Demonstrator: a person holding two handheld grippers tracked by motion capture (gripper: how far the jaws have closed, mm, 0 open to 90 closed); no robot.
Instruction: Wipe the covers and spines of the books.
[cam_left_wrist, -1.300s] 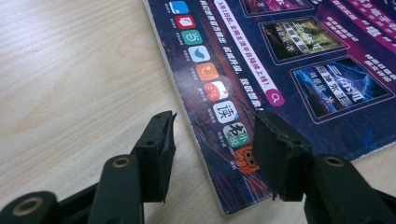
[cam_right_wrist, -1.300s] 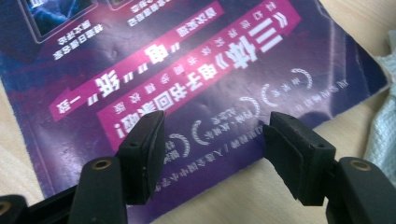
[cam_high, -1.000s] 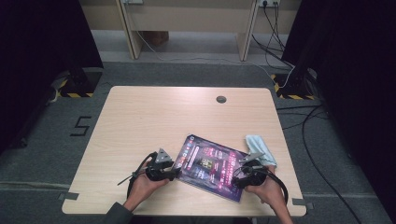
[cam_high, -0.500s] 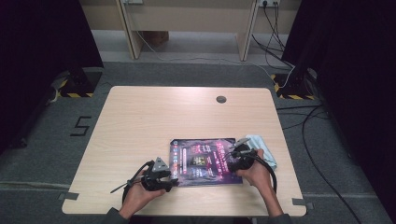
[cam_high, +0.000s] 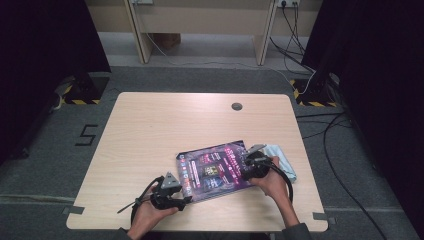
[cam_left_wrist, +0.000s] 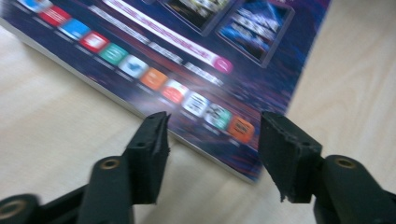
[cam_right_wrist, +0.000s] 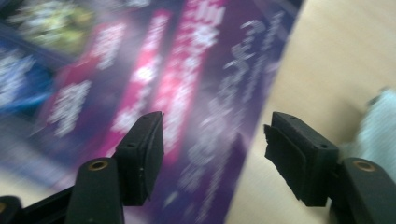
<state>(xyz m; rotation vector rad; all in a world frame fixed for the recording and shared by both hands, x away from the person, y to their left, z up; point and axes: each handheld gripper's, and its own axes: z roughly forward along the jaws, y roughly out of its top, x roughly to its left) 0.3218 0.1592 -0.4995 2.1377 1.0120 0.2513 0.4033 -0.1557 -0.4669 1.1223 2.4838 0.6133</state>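
A purple magazine (cam_high: 215, 167) with bright print lies flat on the wooden table (cam_high: 165, 130), near its front edge. My left gripper (cam_high: 185, 196) sits at the magazine's near left corner. In the left gripper view its jaws (cam_left_wrist: 215, 121) stand open and have just been opening; the magazine's corner (cam_left_wrist: 187, 56) lies on the table just past them, untouched by the pads. My right gripper (cam_high: 248, 167) hovers over the magazine's right edge. Its jaws (cam_right_wrist: 217, 119) are open, have just closed a little, and have only the cover (cam_right_wrist: 140, 70) below them.
A pale blue cloth (cam_high: 281, 159) lies crumpled against the magazine's right side, also at the right of the right gripper view (cam_right_wrist: 378, 126). A round cable hole (cam_high: 237, 106) sits near the table's far edge. Cables run over the floor on the right.
The magazine has swung from a steep slant to lie almost square with the table edge. The left gripper's jaws came apart at its corner. The right hand moved up and left along it.
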